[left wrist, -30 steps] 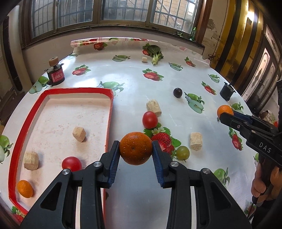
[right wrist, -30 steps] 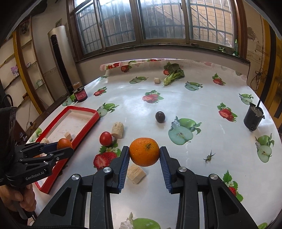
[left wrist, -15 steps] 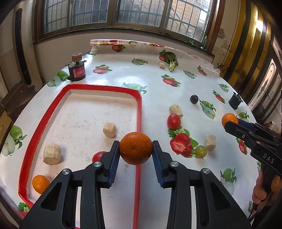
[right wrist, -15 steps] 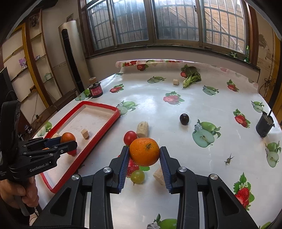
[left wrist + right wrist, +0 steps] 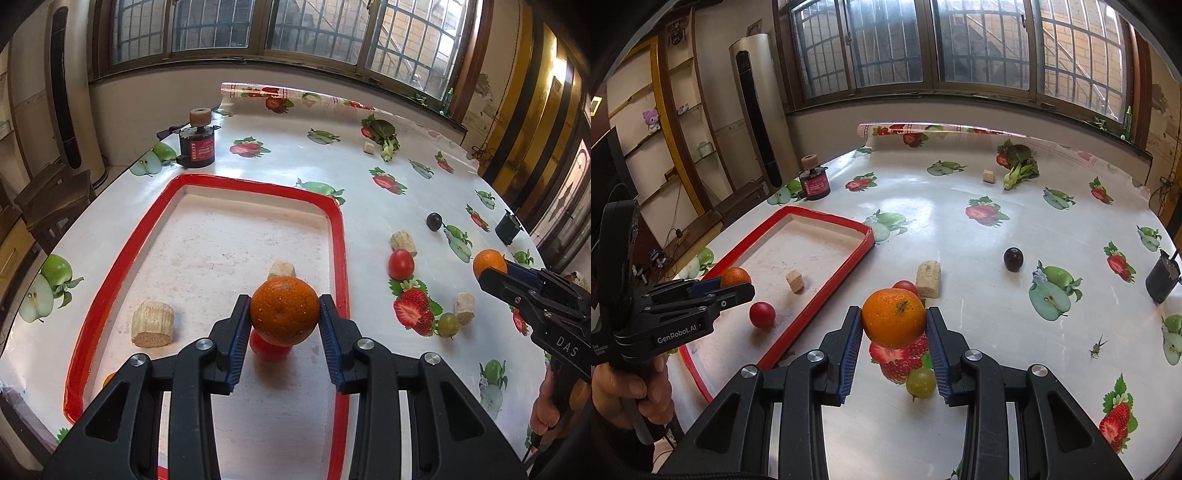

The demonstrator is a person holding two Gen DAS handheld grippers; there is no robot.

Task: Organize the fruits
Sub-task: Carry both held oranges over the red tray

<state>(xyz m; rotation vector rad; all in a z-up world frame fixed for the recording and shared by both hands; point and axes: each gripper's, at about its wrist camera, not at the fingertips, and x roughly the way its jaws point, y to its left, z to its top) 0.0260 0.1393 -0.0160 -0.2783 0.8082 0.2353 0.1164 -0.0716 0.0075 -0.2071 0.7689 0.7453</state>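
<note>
The counter (image 5: pixel 960 229) is covered in fruit-print oilcloth, barred windows (image 5: pixel 979 44) behind. Left tongs (image 5: pixel 285 314) and right tongs (image 5: pixel 894 325) are each clamped on an orange.

red-labelled motor (image 5: pixel 195 146) at table's far left edge, black pot (image 5: pixel 1162 280) at right edge, wood blocks (image 5: pixel 153 324) scattered, leafy greens (image 5: pixel 1019 162) far side, barred windows (image 5: pixel 923 44), tall air conditioner (image 5: pixel 757 107), shelves (image 5: pixel 676 122)

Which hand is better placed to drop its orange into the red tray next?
Left. The left gripper already holds its orange above the red tray, while the right gripper's orange hangs over the tablecloth outside it.
</note>
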